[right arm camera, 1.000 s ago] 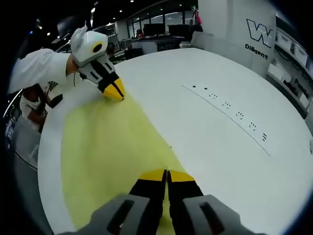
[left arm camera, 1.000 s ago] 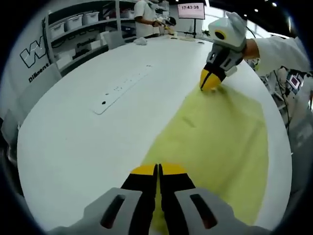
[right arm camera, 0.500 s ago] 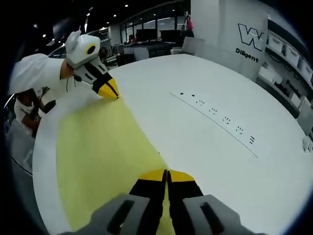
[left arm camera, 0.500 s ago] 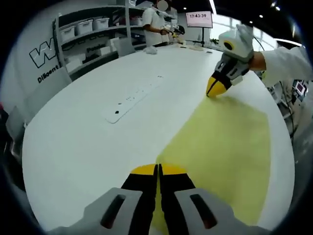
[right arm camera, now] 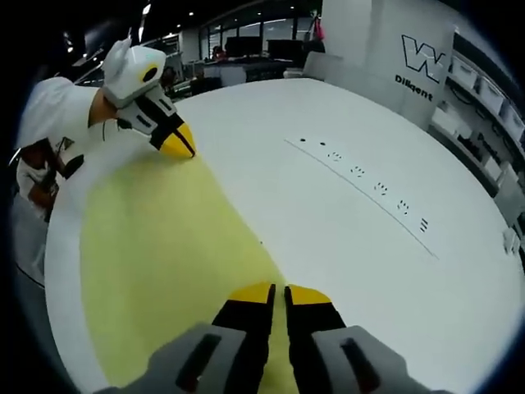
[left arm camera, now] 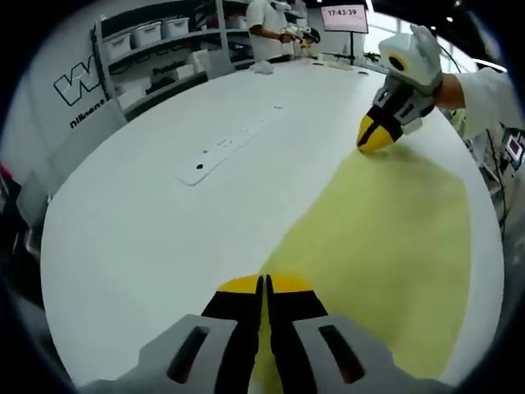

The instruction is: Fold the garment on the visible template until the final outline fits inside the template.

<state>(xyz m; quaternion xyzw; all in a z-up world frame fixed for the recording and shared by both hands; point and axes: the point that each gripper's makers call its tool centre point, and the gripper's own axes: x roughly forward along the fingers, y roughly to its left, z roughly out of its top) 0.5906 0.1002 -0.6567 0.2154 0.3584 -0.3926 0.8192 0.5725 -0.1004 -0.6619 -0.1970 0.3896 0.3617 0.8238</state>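
Yellow fabric, one piece: a single garment (left arm camera: pixel 385 246) is lying flat and spread smooth on the white round tabletop (left arm camera: pixel 148 222), reaching from the near edge toward the far right side in the left gripper view, and along the left side in the right gripper view (right arm camera: pixel 156 254).

Tools, two. The left tool (left arm camera: pixel 264 286) is sitting at the near corner of the garment with its yellow-tipped jaws together, pinching the cloth edge. The right tool (right arm camera: pixel 277 293) is sitting at its own corner likewise, jaws nearly closed on the fabric edge with only a thin slit between them. Each is also appearing in the other's view at the far corner of the cloth, tips down on the fabric: the right one (left arm camera: pixel 379 135), the left one (right arm camera: pixel 178 144).

Power strip, one: a long white strip (left arm camera: pixel 234 144) with dark socket marks is lying on the bare tabletop, well apart from the garment (right arm camera: pixel 369 197).

Left gripper view alone: shelves with storage bins (left arm camera: pixel 156 41), a person standing at the far end (left arm camera: pixel 267 20), a clock display (left arm camera: pixel 343 15). Right gripper view alone: a white pillar bearing a dark logo (right arm camera: pixel 422 61).
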